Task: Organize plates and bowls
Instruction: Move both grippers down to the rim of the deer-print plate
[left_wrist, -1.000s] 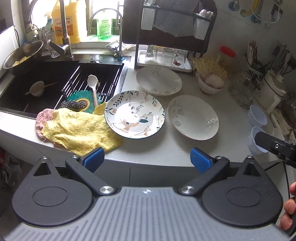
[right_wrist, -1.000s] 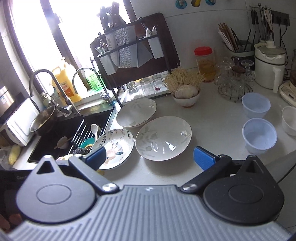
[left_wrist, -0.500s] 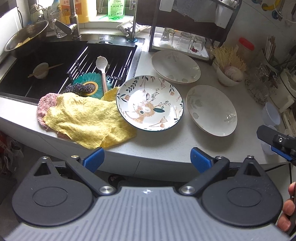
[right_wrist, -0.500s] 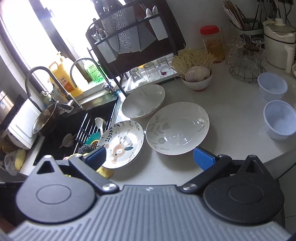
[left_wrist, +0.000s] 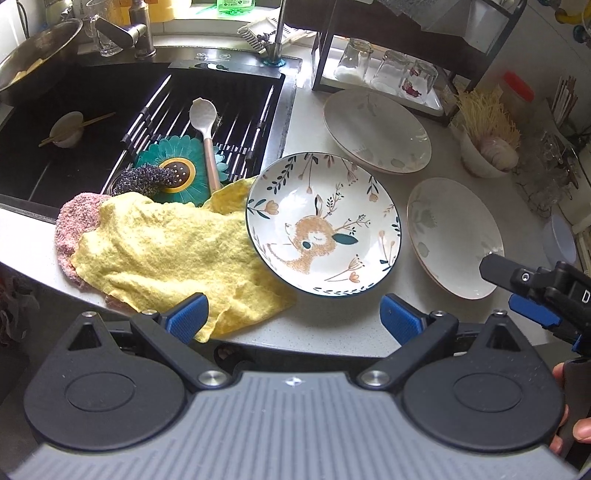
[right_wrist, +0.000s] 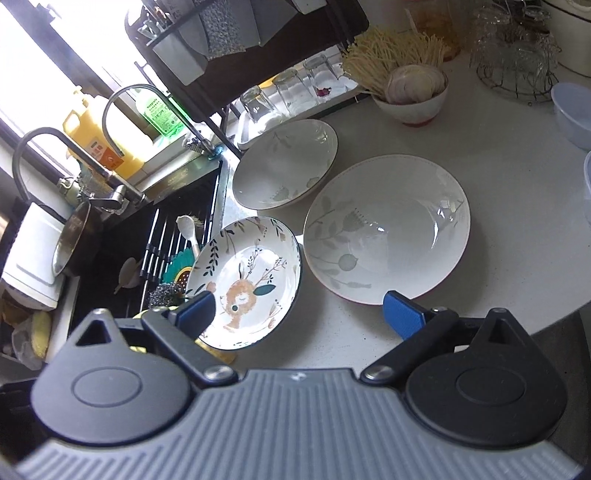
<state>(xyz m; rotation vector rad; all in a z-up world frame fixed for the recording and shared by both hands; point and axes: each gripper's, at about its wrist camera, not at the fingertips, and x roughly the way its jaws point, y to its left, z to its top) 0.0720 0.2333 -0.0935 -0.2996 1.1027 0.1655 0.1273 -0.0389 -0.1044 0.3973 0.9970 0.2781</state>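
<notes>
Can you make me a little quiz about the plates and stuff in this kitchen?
1. How many plates lie on the counter?
2. True or false: the deer plate rests partly on the yellow cloth.
3. Which is holding something: A, the left tool; B, the right tool; C, neither?

Key:
1. Three: the deer plate, the near pale leaf plate and the far pale leaf plate.
2. True; its left edge lies over the cloth.
3. C. Both tools are open and empty.
</notes>
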